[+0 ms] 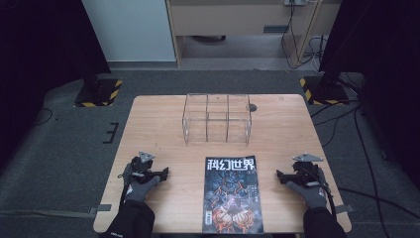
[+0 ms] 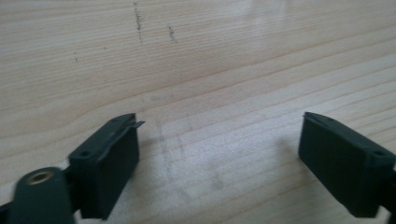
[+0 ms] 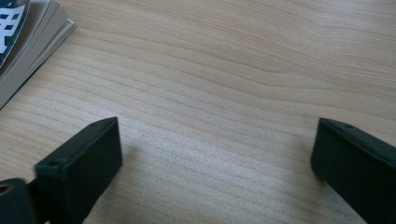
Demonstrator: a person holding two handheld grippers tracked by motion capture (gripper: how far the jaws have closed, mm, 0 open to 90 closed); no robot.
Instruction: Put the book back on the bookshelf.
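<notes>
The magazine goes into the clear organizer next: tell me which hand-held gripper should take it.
Probably the right hand-held gripper: open, and its own view shows the magazine page edge close by. The left hand-held gripper, also open, faces bare table.

1. Pale wooden table (image 1: 148,129) with fine grain lines.
2. Magazine (image 1: 232,196) with a dark cover, white characters and orange artwork.
3. Clear plastic box (image 1: 217,119).
4. Black grippers; grey gloves (image 1: 141,187).
</notes>
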